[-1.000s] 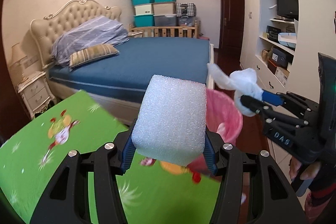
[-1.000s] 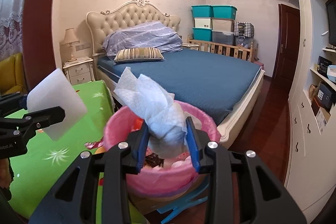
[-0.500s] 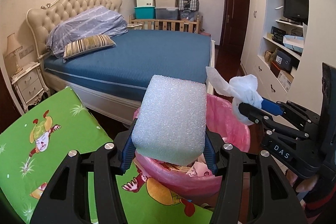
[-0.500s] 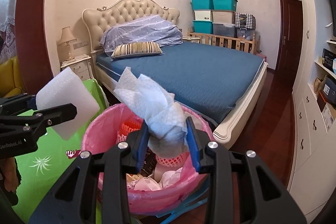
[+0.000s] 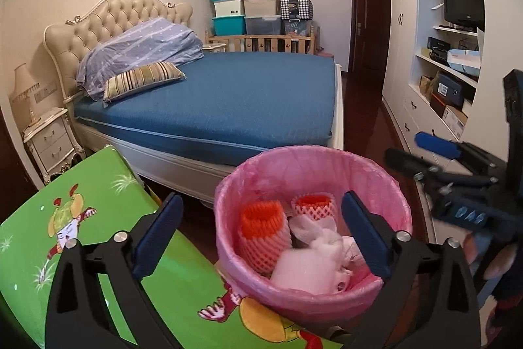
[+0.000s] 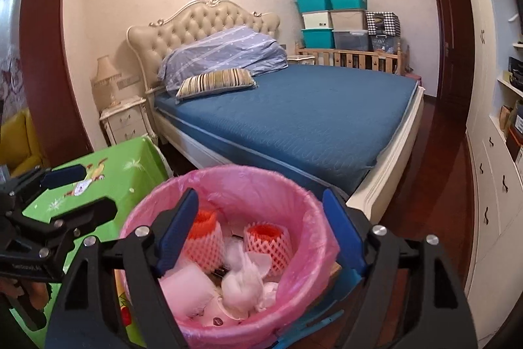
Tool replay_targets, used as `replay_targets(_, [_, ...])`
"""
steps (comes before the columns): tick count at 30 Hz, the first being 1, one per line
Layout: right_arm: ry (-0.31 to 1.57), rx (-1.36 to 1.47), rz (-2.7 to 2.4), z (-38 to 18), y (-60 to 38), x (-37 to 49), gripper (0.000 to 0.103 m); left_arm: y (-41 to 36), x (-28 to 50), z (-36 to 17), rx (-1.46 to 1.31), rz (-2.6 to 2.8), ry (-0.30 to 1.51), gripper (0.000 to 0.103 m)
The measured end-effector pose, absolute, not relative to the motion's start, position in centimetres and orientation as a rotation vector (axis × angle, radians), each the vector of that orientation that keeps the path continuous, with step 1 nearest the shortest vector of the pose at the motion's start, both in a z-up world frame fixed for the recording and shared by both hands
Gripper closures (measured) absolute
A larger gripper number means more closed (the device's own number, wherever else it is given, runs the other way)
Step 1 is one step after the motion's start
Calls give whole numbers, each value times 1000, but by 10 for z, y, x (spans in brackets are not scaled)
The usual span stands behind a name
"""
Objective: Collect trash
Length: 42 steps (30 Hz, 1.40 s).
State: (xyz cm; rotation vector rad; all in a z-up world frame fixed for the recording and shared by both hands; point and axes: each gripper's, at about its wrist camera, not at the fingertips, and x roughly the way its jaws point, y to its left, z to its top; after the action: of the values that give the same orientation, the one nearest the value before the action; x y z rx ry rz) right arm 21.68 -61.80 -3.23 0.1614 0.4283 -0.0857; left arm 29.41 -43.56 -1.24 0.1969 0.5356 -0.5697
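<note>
The trash bin (image 5: 313, 172), lined with a pink bag, sits on the floor just off the corner of your green cartoon-print table (image 5: 98, 201), near the foot of the blue bed (image 5: 228, 100); both pieces you carried lie inside it; the white foam block (image 6: 183, 287) rests against the bin's near wall, blurred in the left wrist view, and the crumpled white tissue (image 6: 242, 283) lies just beside it toward the middle; two orange-and-white foam fruit nets (image 5: 261, 234) stand against the far wall of the bin, with other scraps under them that you cannot make out. Your left gripper (image 5: 261, 231) has just been opening and its jaws stand wide over the bin's mouth with nothing between the blue pads; your right gripper (image 6: 261, 224) has likewise just been opening and hangs spread over the bin, pads clear of everything; in the left wrist view its fingers (image 5: 434, 144) reach in from the right edge above the bin's rim.
</note>
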Motion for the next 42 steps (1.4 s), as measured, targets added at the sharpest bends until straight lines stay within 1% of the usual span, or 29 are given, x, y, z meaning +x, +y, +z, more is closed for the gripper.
replay_targets(2, [405,169,-88,-25,-617,203,24,-433,290,-10,205,-561,526,9])
replay_targets(4, [390,172,-100,-16,-616,190,17,-428,284,-6,209,-554,514,9])
replay_targets(9, [360,142,-150,8,-605,153,4,-412,256,10,220,-551,461,9])
replay_targets(14, [309,78,-203,20,-580,103,4,-383,209,27,225,-516,373,8])
replay_targets(17, [314,46,-237,13,-566,84,4,-365,183,28,231,-552,357,8])
replay_targets(26, [377,26,-236,-19,-534,45,4,-341,125,1,244,-573,384,8])
replay_targets(32, [399,0,-240,-20,-531,35,4,-332,121,-11,207,-577,412,8])
replay_targets(42, [397,-1,-218,-16,-525,37,4,-335,119,-7,199,-599,411,8])
